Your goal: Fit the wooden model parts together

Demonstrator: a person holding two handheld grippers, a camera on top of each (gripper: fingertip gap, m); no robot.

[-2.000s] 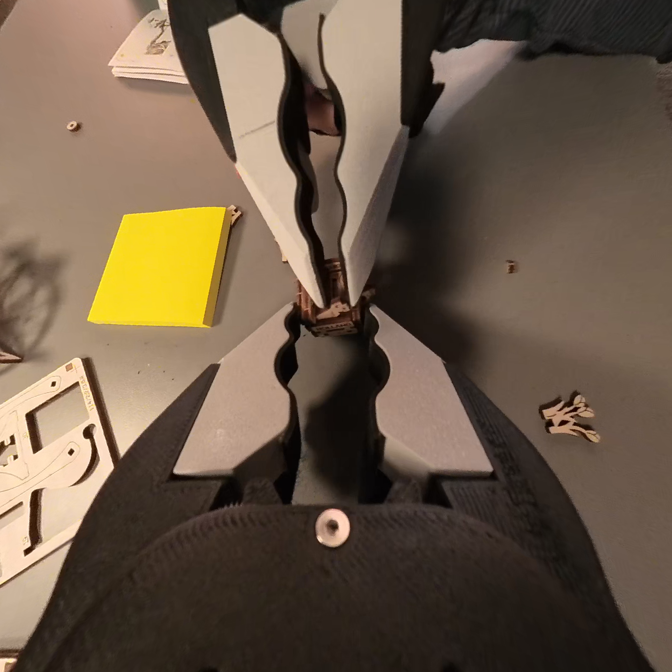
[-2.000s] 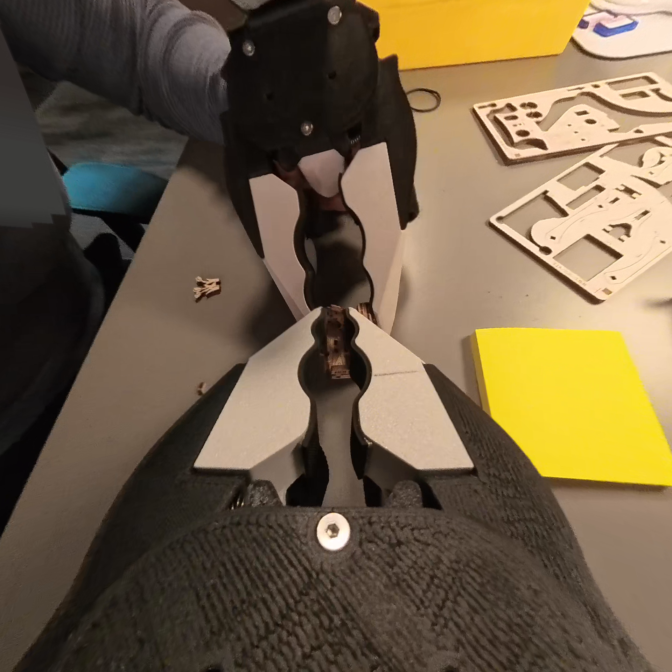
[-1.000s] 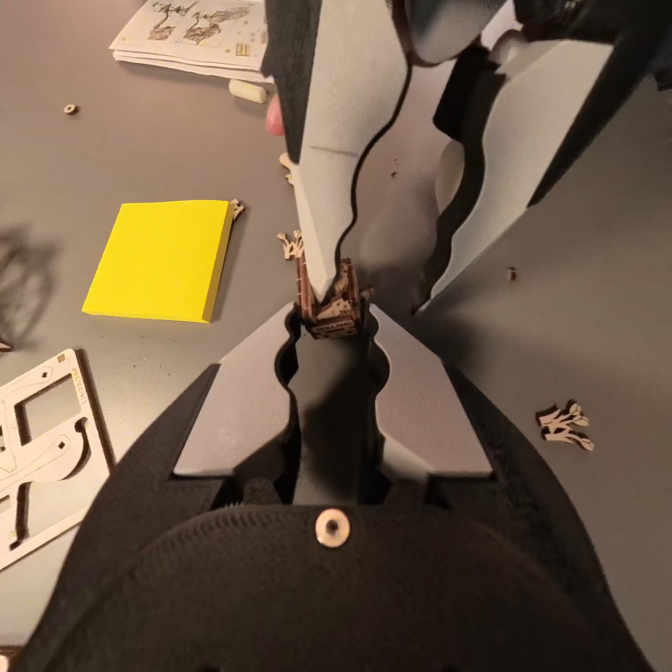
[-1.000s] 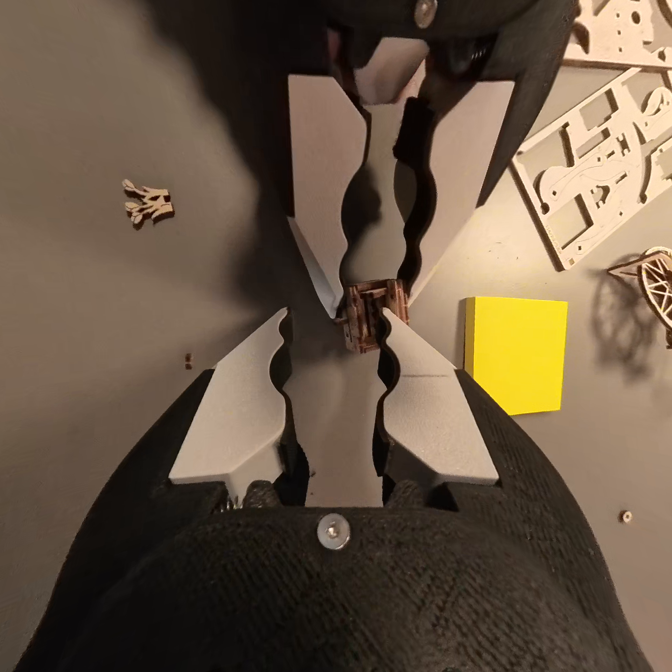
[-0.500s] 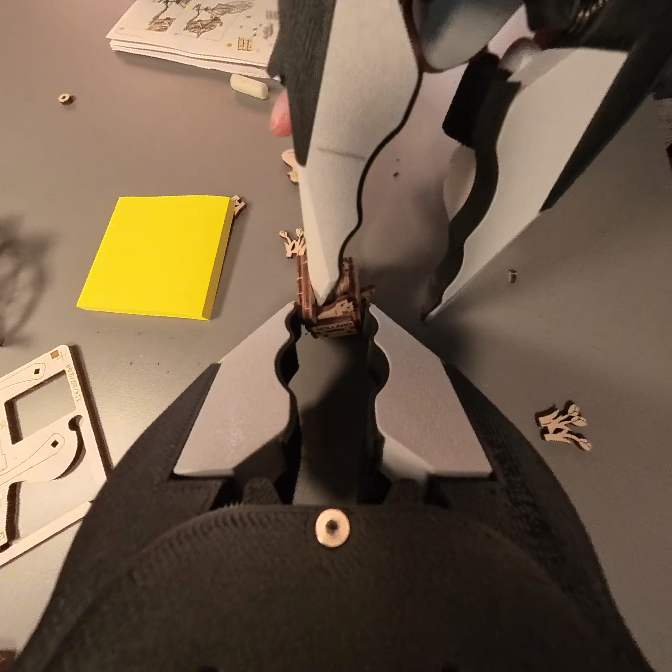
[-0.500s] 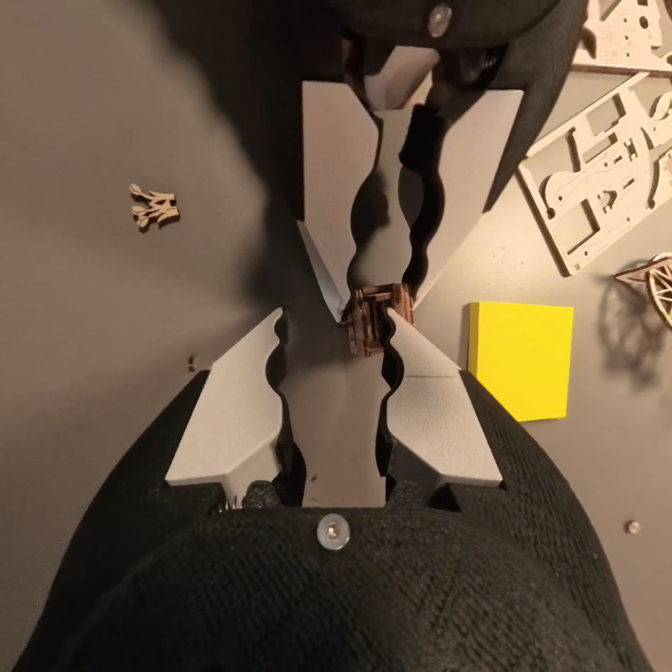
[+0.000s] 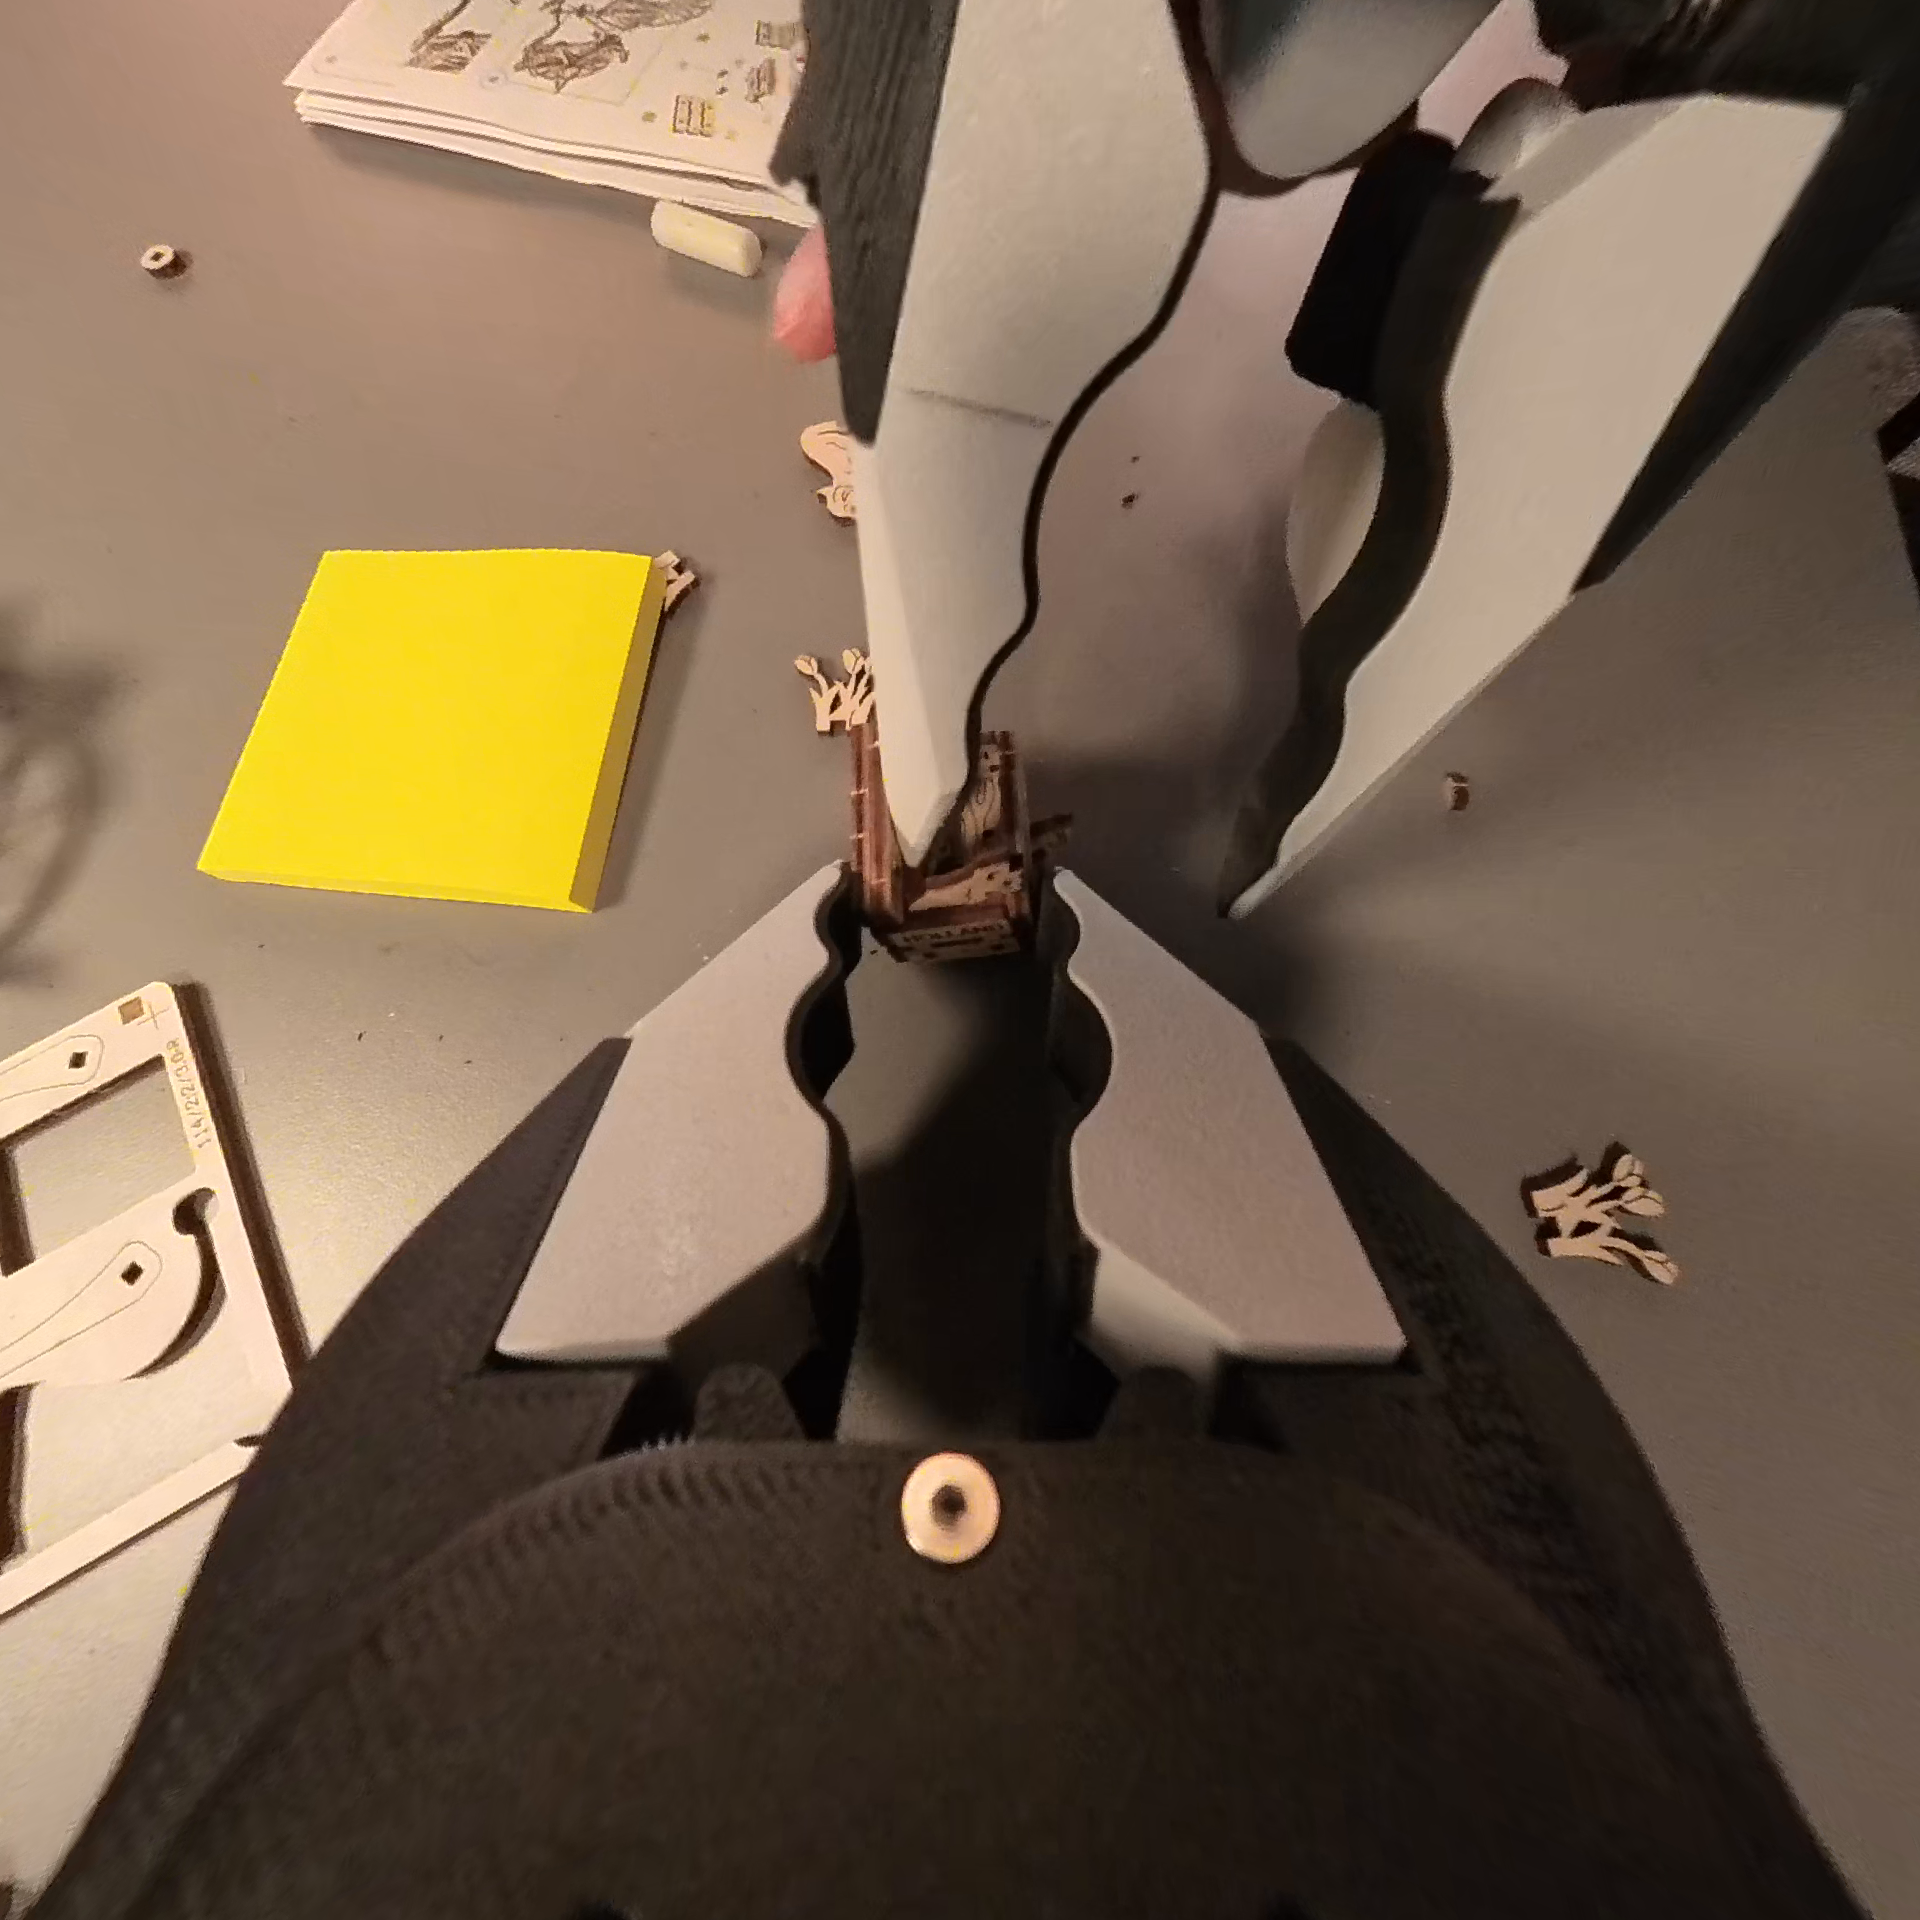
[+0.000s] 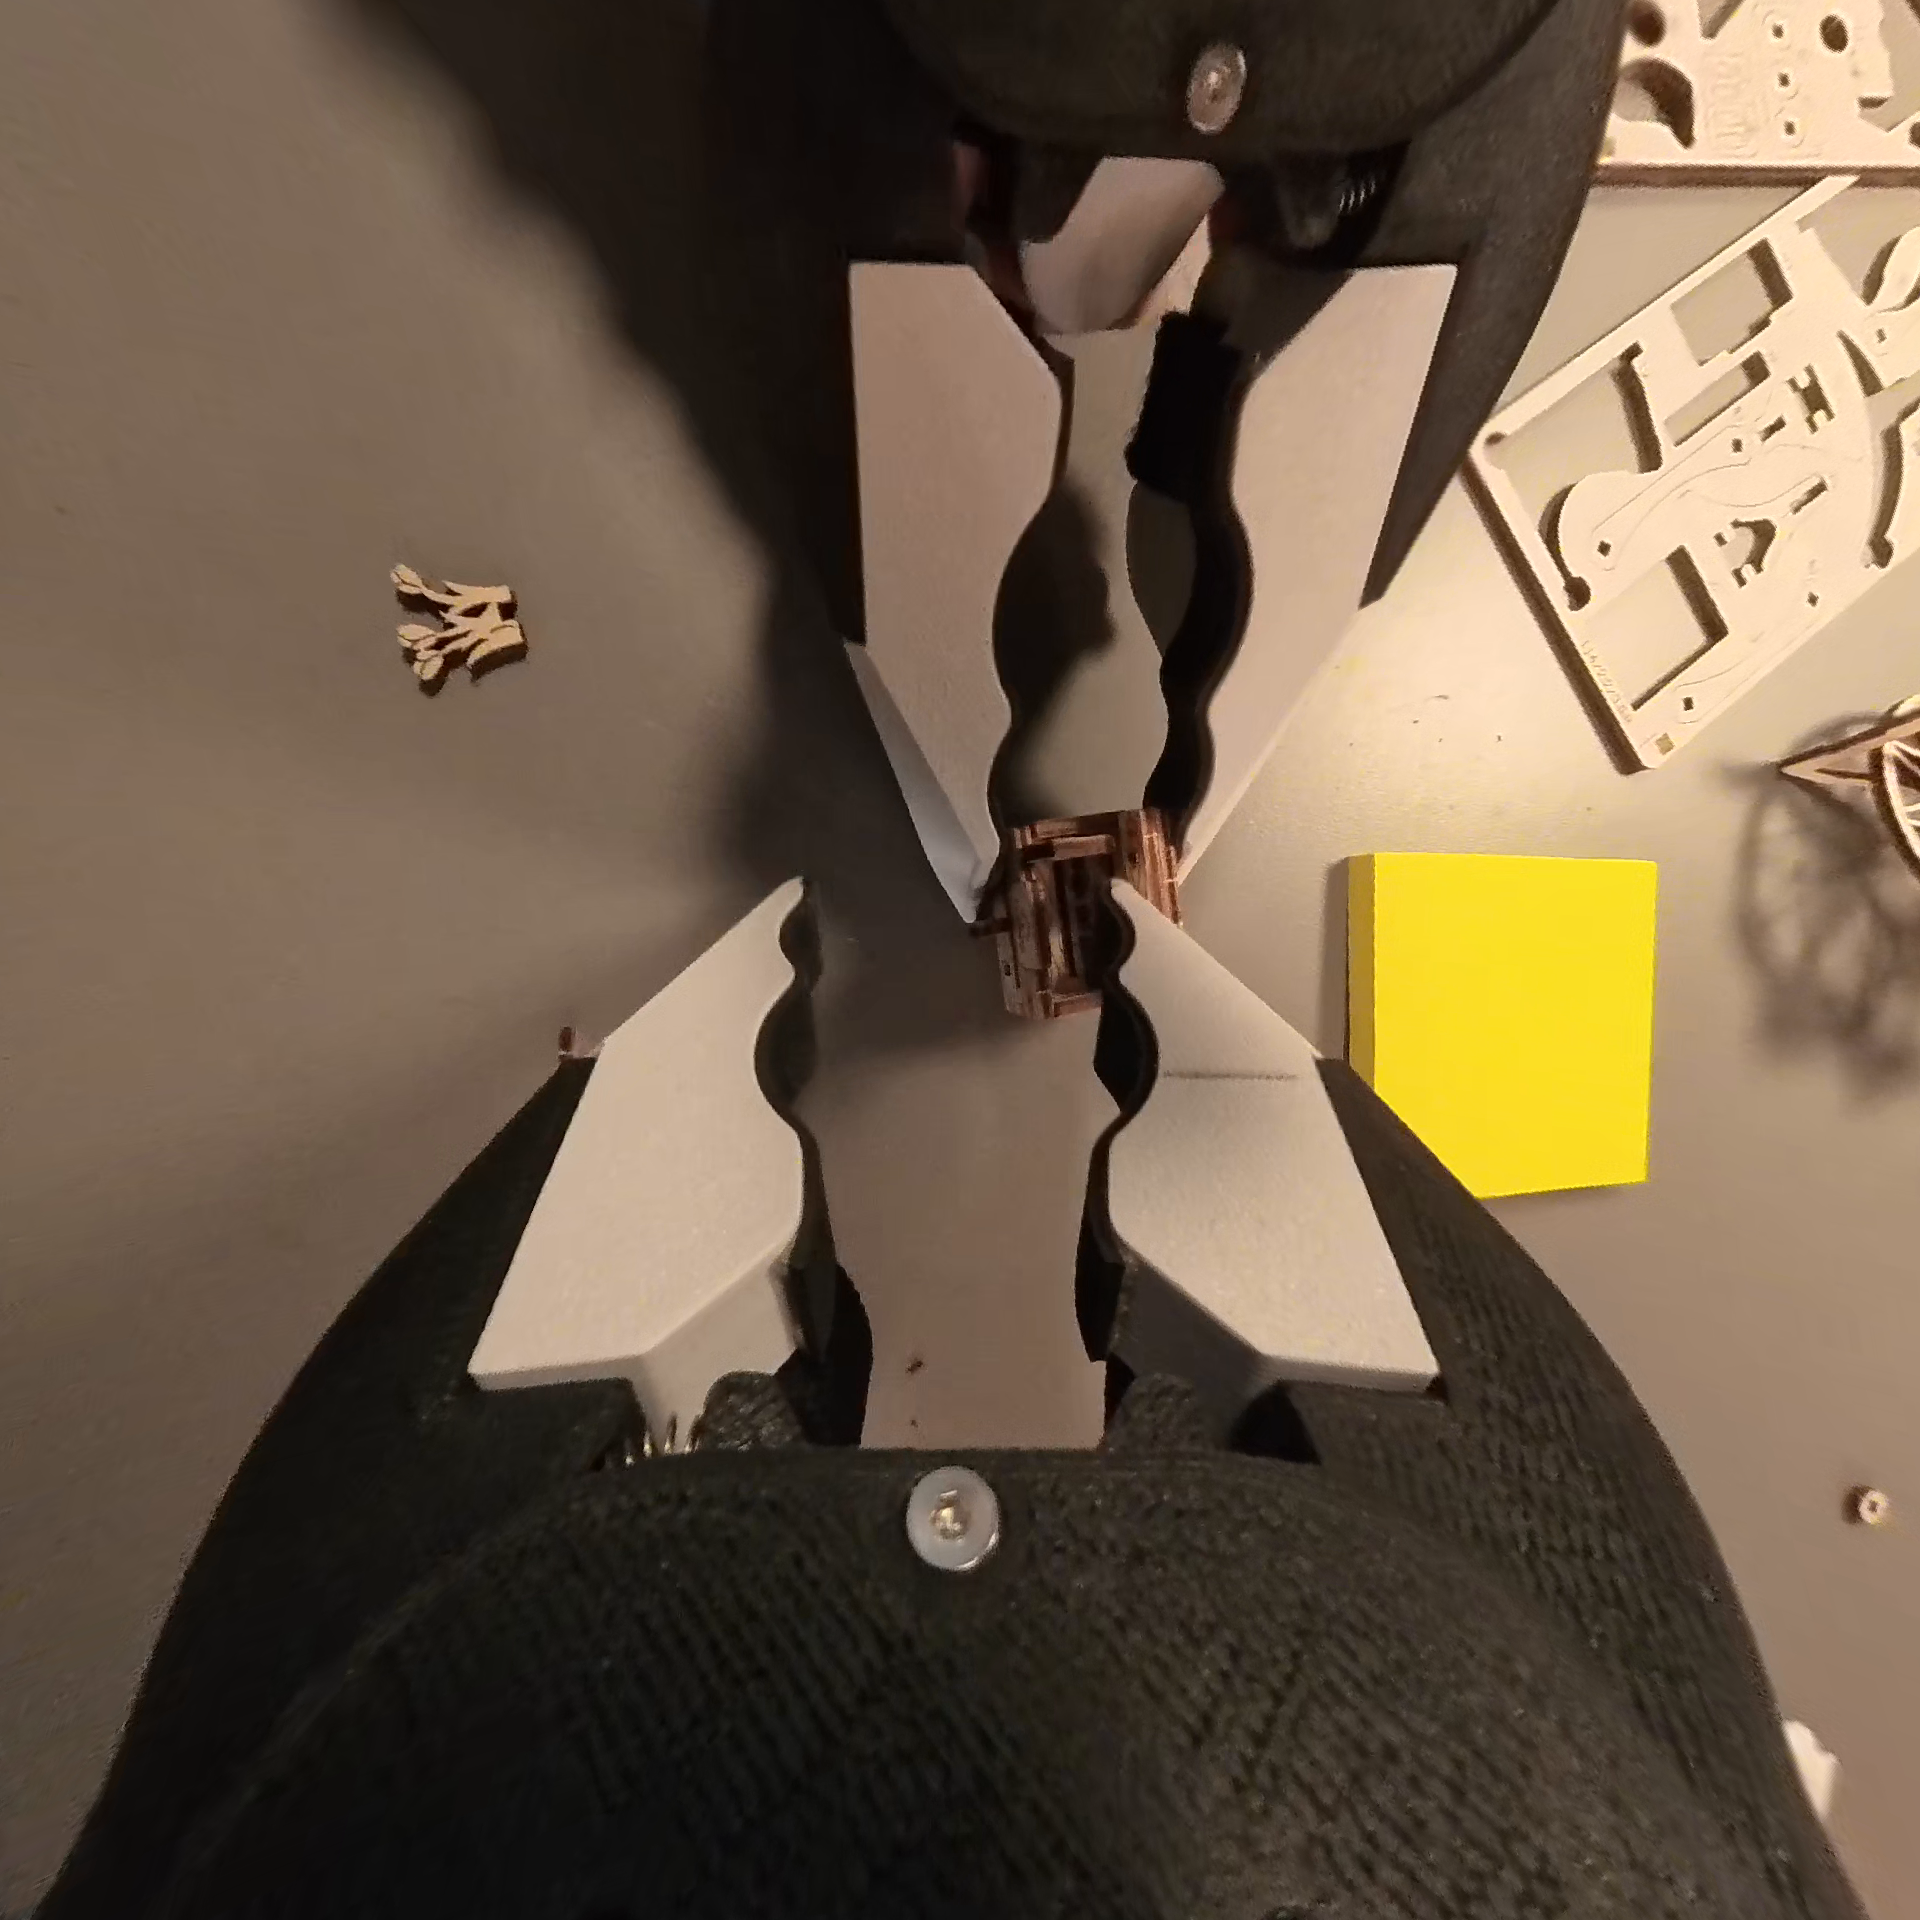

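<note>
A small dark-brown wooden box model (image 7: pixel 961 914) is held just above the grey table. My left gripper (image 7: pixel 951 883) is shut on it, one fingertip on each side. It also shows in the right wrist view (image 8: pixel 1049 935), held by the left gripper (image 8: pixel 1081 883) that comes in from the top. My right gripper (image 8: pixel 958 894) is open; its right fingertip (image 8: pixel 1127 925) rests on top of the box and the left one hangs free. In the left wrist view the right gripper (image 7: pixel 1081 873) reaches down from above, with one finger (image 7: pixel 914 790) pushed into the box.
A yellow note pad (image 7: pixel 436 727) lies left of the box, and shows in the right wrist view (image 8: pixel 1507 1029). Cut-out plywood sheets (image 7: pixel 94 1247) (image 8: pixel 1714 499), a paper booklet (image 7: pixel 561 94), loose tulip-shaped wooden pieces (image 7: pixel 1600 1216) (image 8: pixel 462 623) and a wooden wheel (image 8: pixel 1881 790) lie around. Left and right tips are no more than a few centimetres apart.
The right gripper has opened, let go of the box and swung above it, with one fingertip set on it. The left gripper keeps its hold. Little moved in the last half second.
</note>
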